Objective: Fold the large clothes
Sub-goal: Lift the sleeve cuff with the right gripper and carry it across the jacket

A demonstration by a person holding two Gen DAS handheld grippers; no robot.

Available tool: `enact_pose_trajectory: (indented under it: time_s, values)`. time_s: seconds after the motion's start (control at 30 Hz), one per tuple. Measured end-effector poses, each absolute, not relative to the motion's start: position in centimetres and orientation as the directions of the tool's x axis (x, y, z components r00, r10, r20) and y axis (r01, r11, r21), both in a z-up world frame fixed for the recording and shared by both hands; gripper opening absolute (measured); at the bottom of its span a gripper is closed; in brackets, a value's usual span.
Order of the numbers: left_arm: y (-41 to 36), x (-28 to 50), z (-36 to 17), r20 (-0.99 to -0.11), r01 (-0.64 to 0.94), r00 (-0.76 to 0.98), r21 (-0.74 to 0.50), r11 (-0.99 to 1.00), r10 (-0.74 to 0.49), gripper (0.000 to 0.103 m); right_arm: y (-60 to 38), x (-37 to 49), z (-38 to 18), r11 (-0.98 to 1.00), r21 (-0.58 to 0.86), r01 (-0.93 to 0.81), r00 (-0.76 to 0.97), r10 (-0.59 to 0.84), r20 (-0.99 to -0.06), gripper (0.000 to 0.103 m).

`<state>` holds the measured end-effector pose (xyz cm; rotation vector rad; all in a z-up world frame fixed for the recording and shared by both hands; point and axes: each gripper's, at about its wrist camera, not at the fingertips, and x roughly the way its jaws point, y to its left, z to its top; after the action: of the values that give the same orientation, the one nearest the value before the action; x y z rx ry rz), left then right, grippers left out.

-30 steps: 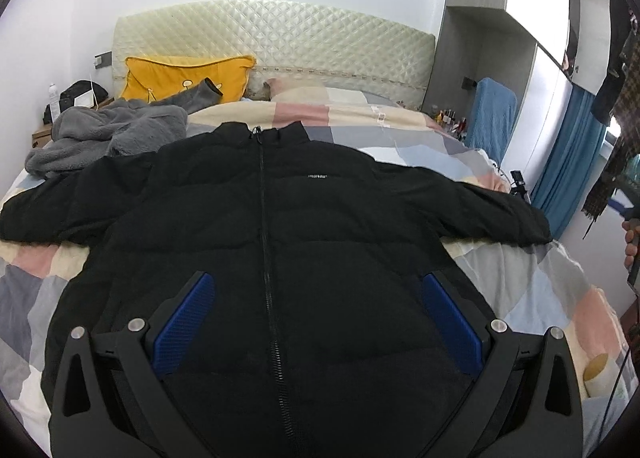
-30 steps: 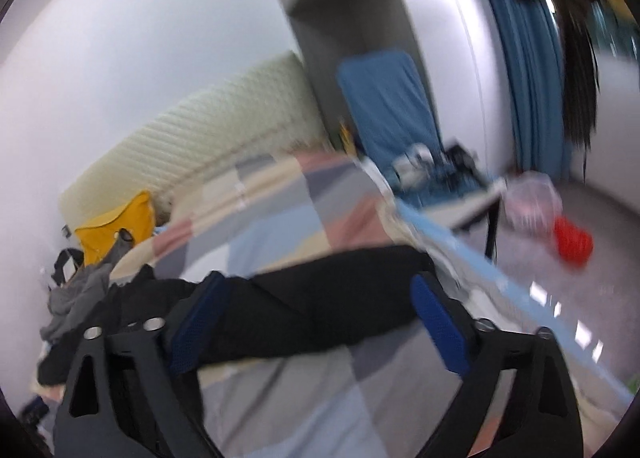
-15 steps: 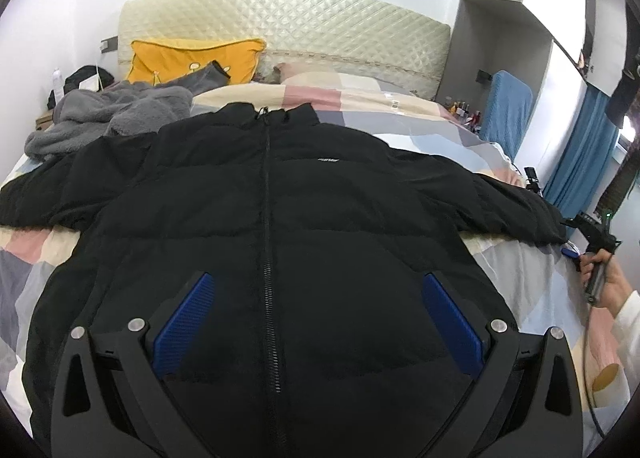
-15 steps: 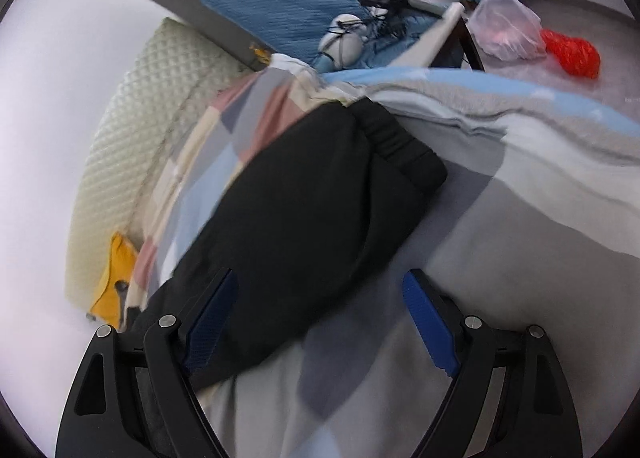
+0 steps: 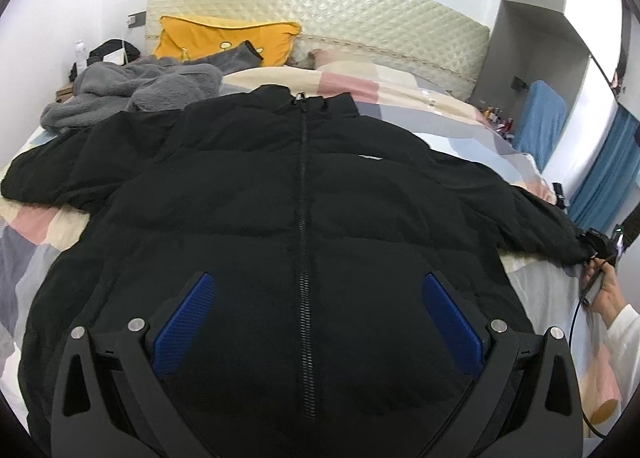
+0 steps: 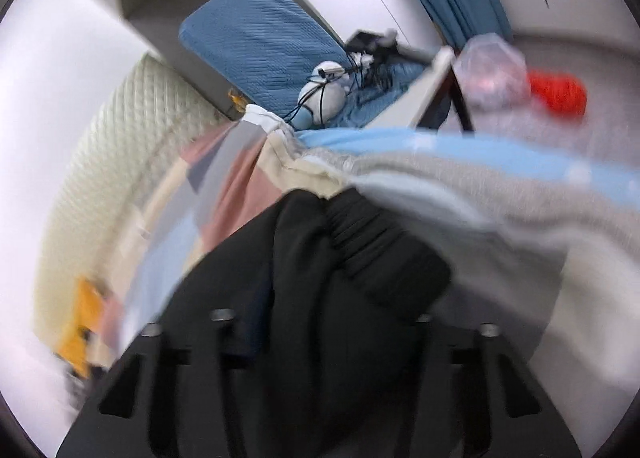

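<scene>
A black puffer jacket (image 5: pixel 304 194) lies zipped and face up on the bed, both sleeves spread out sideways. My left gripper (image 5: pixel 316 310) hovers open over its lower front, blue pads (image 5: pixel 184 322) either side of the zip, nothing between them. In the right wrist view the jacket's right sleeve (image 6: pixel 320 266), with its ribbed cuff (image 6: pixel 384 254), bunches between the jaws of my right gripper (image 6: pixel 336 322), which are closing on it. The left wrist view shows that gripper (image 5: pixel 596 244) at the sleeve's end, held by a hand (image 5: pixel 604 290).
A patchwork quilt (image 5: pixel 360 86) covers the bed. A grey fleece garment (image 5: pixel 132 90) and a yellow pillow (image 5: pixel 224 38) lie near the quilted headboard (image 5: pixel 320 6). A blue-covered chair (image 6: pixel 260 42), cables, a plastic bag (image 6: pixel 492 70) and a red thing (image 6: pixel 560 92) stand beyond the bed's right edge.
My right gripper dropped onto the sleeve end and its jaws narrowed around the fabric, which now bunches between them. My left gripper moved lower and closer over the jacket front, still open.
</scene>
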<state>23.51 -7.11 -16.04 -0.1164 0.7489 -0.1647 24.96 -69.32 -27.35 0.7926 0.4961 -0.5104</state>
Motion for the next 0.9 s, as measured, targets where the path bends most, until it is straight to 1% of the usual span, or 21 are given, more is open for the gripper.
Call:
enact_pose_trajectory:
  time_s: [0.07,0.17,0.33,0.53,0.63,0.73,0.77,0.8,0.9]
  values:
    - [-7.0,23.5,-16.1,-0.671,0.101,0.721,-0.148,0.984,-0.175,0.103,-69.2,25.1,-26.6,0.611,0.508,0.607,0.761,-0.261,-0.594,0.015]
    - [-6.8,23.5,-16.2,-0.674,0.096,0.719,-0.142,0.985,-0.167,0.103,-69.0,25.0,-25.5,0.596,0.509,0.621,0.756,-0.284,-0.589,0.011]
    - [-6.3,23.5,-16.1,-0.675,0.103,0.715,-0.160,0.982,-0.184,0.103,-69.4,24.3,-21.8,0.608,0.489,0.625,0.757,-0.321,-0.569,0.009]
    - [-4.5,23.2,-15.5,-0.645,0.069,0.756,-0.090,0.994,-0.111,0.103,-68.0,23.8,-15.5,0.647,0.476,0.596,0.786,-0.347,-0.512,0.009]
    - [-3.2,23.3,-15.8,-0.653,0.027,0.756,-0.054,0.998,-0.055,0.103,-66.0,23.4,-11.3,0.677,0.464,0.572,0.804,-0.351,-0.479,0.009]
    - [-2.0,23.1,-15.7,-0.665,0.020,0.743,-0.084,0.996,-0.071,0.103,-63.9,23.1,-7.7,0.705,0.450,0.548,0.820,-0.349,-0.453,0.010]
    - [-1.7,22.9,-15.6,-0.666,0.019,0.742,-0.088,0.996,-0.074,0.103,-62.7,23.0,-6.3,0.724,0.419,0.548,0.818,-0.361,-0.447,0.010]
    - [-1.4,22.6,-15.4,-0.666,0.018,0.742,-0.089,0.996,-0.073,0.103,-61.1,22.9,-5.0,0.747,0.381,0.545,0.816,-0.370,-0.444,0.010]
    - [-0.8,21.5,-14.6,-0.656,0.022,0.752,-0.067,0.998,-0.060,0.103,-57.1,22.2,-1.9,0.787,0.354,0.505,0.838,-0.348,-0.421,0.010]
